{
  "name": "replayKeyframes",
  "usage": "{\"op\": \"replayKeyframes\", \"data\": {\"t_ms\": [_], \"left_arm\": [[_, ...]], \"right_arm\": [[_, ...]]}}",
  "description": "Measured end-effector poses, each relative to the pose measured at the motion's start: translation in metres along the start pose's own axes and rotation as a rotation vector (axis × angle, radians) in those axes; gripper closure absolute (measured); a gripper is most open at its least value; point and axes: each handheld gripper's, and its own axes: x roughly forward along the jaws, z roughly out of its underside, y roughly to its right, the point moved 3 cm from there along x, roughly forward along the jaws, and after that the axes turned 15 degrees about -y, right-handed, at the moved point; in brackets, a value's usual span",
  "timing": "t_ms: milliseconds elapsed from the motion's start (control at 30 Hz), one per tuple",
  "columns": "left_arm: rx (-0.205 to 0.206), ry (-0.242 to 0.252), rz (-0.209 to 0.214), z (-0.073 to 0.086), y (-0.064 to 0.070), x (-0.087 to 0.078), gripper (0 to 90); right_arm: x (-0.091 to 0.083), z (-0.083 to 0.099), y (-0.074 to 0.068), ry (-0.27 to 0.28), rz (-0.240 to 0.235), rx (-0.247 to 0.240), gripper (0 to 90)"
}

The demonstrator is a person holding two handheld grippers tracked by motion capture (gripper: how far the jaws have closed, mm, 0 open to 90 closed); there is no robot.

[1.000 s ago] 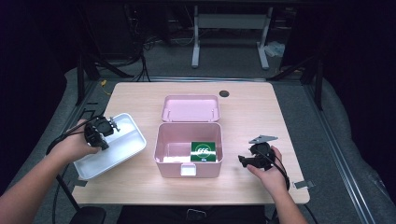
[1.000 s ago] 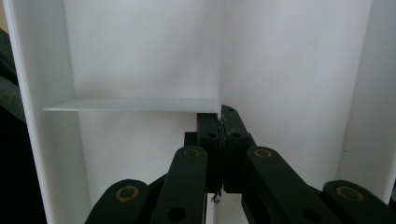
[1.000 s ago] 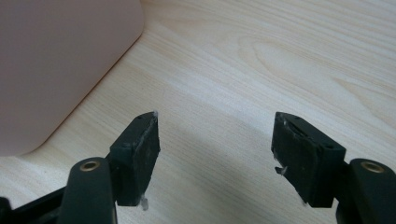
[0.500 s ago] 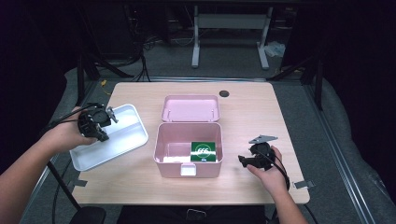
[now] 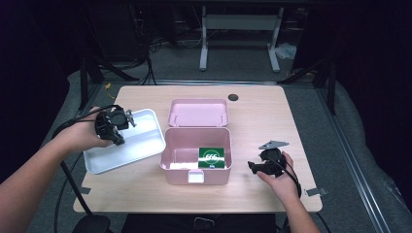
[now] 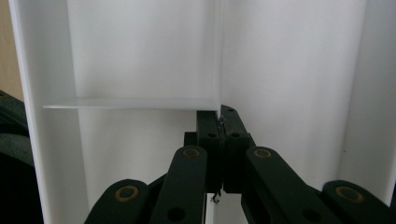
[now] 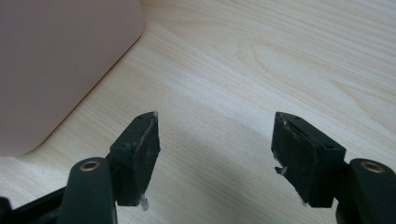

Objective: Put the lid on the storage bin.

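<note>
Pale wood, the rectangular table (image 5: 252, 121) carries everything we work with. At its centre sits the pink plastic storage box (image 5: 197, 155) with its hinged lid (image 5: 198, 112) thrown back toward twelve o'clock; inside, toward four o'clock of the box floor, lies a small green packet with white lettering (image 5: 212, 157), and the rest of the interior looks bare apart from a pale strip at the front that we cannot identify.

At nine o'clock of the box we hold the white rectangular plastic tray (image 5: 141, 145), tilted and lifted at its far end, well clear of the box opening. Our left gripper (image 5: 116, 127) pinches it: in the left gripper view the jaws are pressed together on a thin upright wall of the tray (image 6: 140, 56), near an inner divider.

At three o'clock of the box our right gripper (image 5: 262, 166) hovers low over bare tabletop, its jaws spread wide with nothing between them, the box's rounded corner (image 7: 56, 60) just beside it.

We judge the work roughly mid-way: the box is open and the tray is out and held to the side. What remains, as we read it, is setting the tray down and dealing with the green packet.
</note>
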Motion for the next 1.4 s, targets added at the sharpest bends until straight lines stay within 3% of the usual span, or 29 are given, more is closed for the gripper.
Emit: {"op": "replayKeyframes", "data": {"t_ms": [267,433,667,800,933,1400], "left_arm": [[0.056,0.017,-0.002,-0.032,0.006,-0.011,89.2],[0.067,0.022,0.003,-0.052,0.010,-0.014,89.2],[0.119,0.061,0.004,-0.083,0.018,-0.023,89.2],[0.159,0.054,-0.001,-0.100,0.025,-0.025,89.2],[0.172,0.056,-0.004,-0.114,0.030,-0.026,89.2],[0.229,0.074,0.006,-0.145,0.044,-0.027,89.2]], "right_arm": [[0.000,0.000,0.000,0.001,0.001,0.001,31.9],[-0.001,0.000,0.001,0.002,0.009,0.006,31.9],[-0.001,0.000,0.002,0.003,0.005,0.003,31.9],[-0.001,0.001,0.002,0.005,0.003,0.005,32.0],[-0.001,0.001,0.003,0.008,-0.001,0.005,32.1],[-0.002,0.001,0.003,0.010,-0.001,0.002,32.2]]}}
